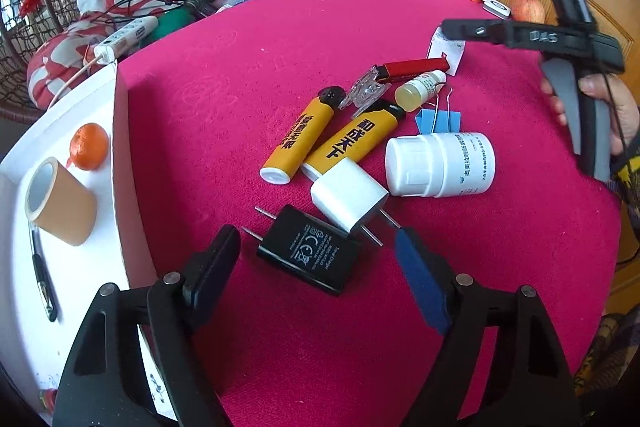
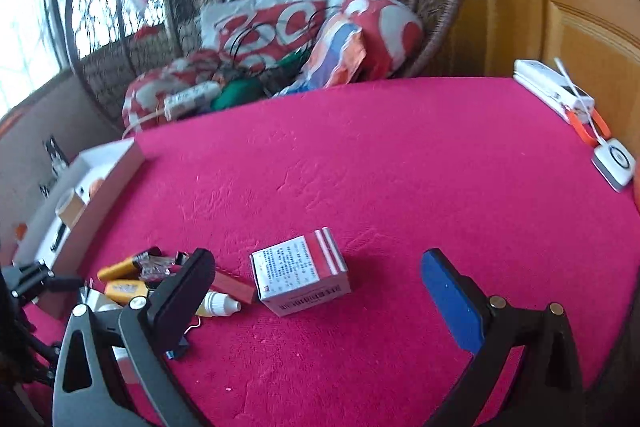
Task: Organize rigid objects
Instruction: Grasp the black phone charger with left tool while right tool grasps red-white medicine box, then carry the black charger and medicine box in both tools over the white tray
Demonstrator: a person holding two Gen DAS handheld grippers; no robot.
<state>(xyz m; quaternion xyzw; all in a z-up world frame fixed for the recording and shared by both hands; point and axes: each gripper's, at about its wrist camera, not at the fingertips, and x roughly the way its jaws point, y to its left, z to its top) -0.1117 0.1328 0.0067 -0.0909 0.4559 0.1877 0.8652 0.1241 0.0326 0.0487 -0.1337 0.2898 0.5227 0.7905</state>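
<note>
Presently on the pink cloth [image 1: 248, 39]: two yellow lighters [image 1: 298, 135] bearing black Chinese characters, two plug chargers, one black [image 1: 306, 253] marked "CE" and one white [image 1: 349, 195], one white pill bottle [image 1: 440, 165], one dropper bottle [image 1: 418, 89]. Left gripper [image 1: 318, 247] stands open astride the black charger, pads clear. Right gripper [image 2: 318, 277] stands open and empty before one small red-and-white box [image 2: 302, 271].

Magenta tablecloth [image 1: 280, 47]; black charger [image 1: 308, 255], white charger [image 1: 348, 199]; orange tangerine [image 1: 89, 146].

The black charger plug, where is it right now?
In the left wrist view the black charger plug lies on the red cloth between the left gripper's open fingers, touching the white charger.
</note>
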